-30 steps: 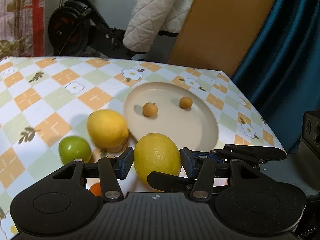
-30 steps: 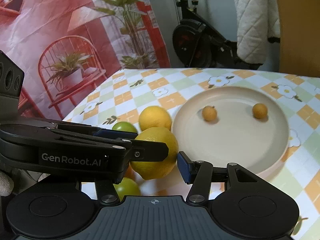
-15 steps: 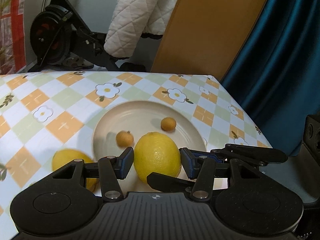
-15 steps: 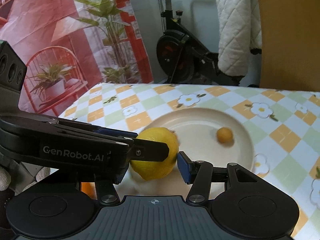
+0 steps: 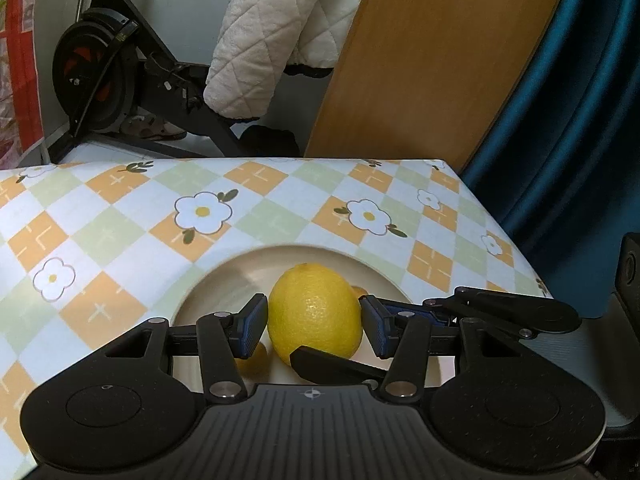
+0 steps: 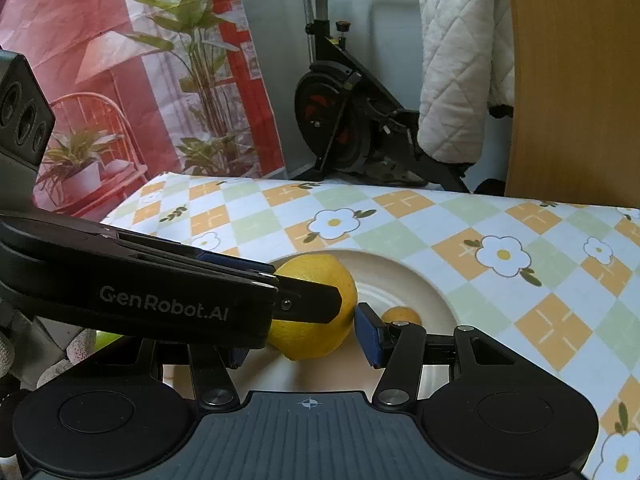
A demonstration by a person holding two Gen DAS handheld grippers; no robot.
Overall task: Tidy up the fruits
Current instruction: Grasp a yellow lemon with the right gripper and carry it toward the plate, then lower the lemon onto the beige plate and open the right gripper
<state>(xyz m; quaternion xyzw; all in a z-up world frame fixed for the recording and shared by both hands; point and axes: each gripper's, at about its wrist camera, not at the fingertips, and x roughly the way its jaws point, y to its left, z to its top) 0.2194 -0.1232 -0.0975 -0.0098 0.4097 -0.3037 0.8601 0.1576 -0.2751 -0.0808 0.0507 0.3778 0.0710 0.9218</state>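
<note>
- The lemon [image 5: 315,315] is big and yellow; it sits between the blue pads of the left gripper [image 5: 314,320], which looks closed on it, though a thin gap shows at each pad in the left view
- In the right view the same lemon [image 6: 320,308] is over the near left part of the cream plate [image 6: 416,280]; I cannot tell if it touches the plate
- The right gripper [image 6: 304,336] is close around that lemon too; its right blue pad is just beside the lemon, and its left pad is hidden behind the left gripper's black finger, so I cannot tell if it grips
- A small orange fruit [image 6: 401,315] lies on the plate just right of the lemon
- In the left view another small orange fruit [image 5: 253,356] peeks out low down, left of the lemon
- The plate [image 5: 224,284] rests on a checked tablecloth [image 5: 120,216] with white flowers
- Far behind the table stand a black exercise bike [image 5: 108,80], a white quilted blanket [image 5: 272,40] and a brown board [image 5: 432,60]
</note>
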